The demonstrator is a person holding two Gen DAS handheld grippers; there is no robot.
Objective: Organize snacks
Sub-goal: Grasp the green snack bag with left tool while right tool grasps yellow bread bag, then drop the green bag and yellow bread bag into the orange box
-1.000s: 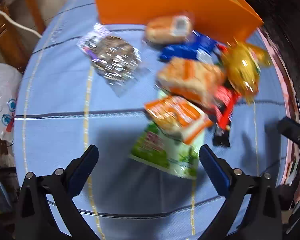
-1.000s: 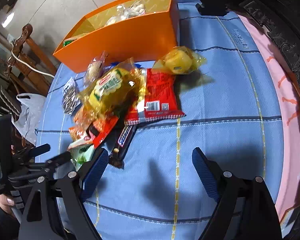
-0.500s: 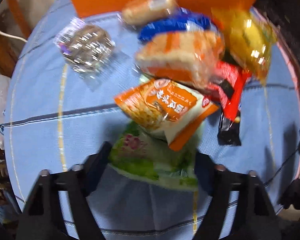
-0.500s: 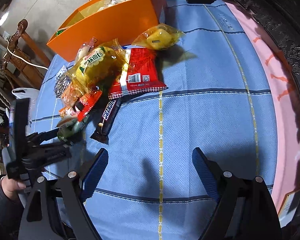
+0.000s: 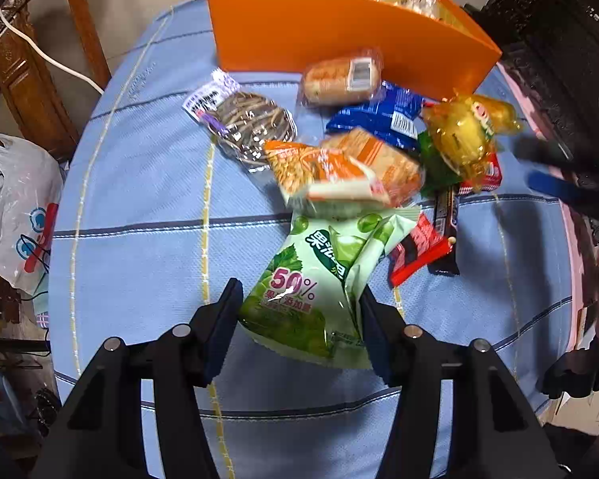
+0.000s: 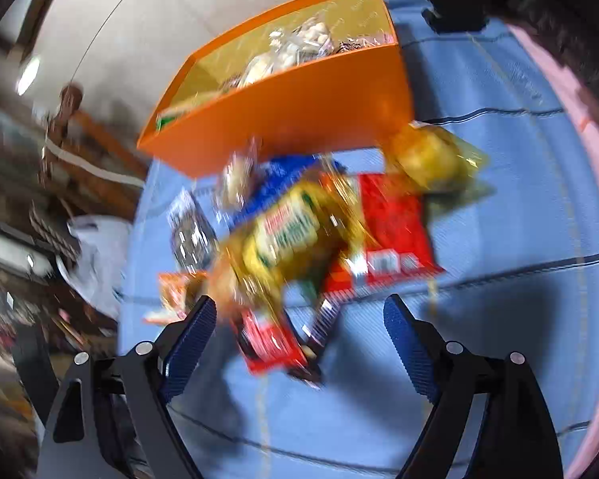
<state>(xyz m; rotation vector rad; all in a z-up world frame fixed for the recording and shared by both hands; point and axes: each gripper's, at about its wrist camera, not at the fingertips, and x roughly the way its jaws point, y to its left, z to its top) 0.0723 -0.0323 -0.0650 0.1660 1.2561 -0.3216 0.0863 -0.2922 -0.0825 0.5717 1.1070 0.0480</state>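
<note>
My left gripper [image 5: 299, 315] is shut on a green and white snack bag [image 5: 315, 279] and holds it just above the blue tablecloth [image 5: 139, 219]. Beyond it lies a heap of snacks: an orange packet [image 5: 319, 167], a blue packet [image 5: 379, 119], a bread roll [image 5: 341, 78], a yellow bag [image 5: 463, 135], a clear pack of dark strips [image 5: 247, 127]. An orange box [image 5: 339, 36] with several snacks in it stands at the back. My right gripper [image 6: 299, 319] is open and empty, over a red bar [image 6: 271, 339]; its view is blurred.
A wooden chair [image 5: 32, 60] and a white plastic bag [image 5: 16, 207] stand left of the table. Dark carved furniture [image 5: 559, 40] lines the right side. A red packet [image 6: 387, 223] and a yellow bag [image 6: 283, 239] lie ahead of my right gripper.
My left gripper has closed on the green bag and lifted it from under the orange packet. My right gripper has swung forward toward the snack heap.
</note>
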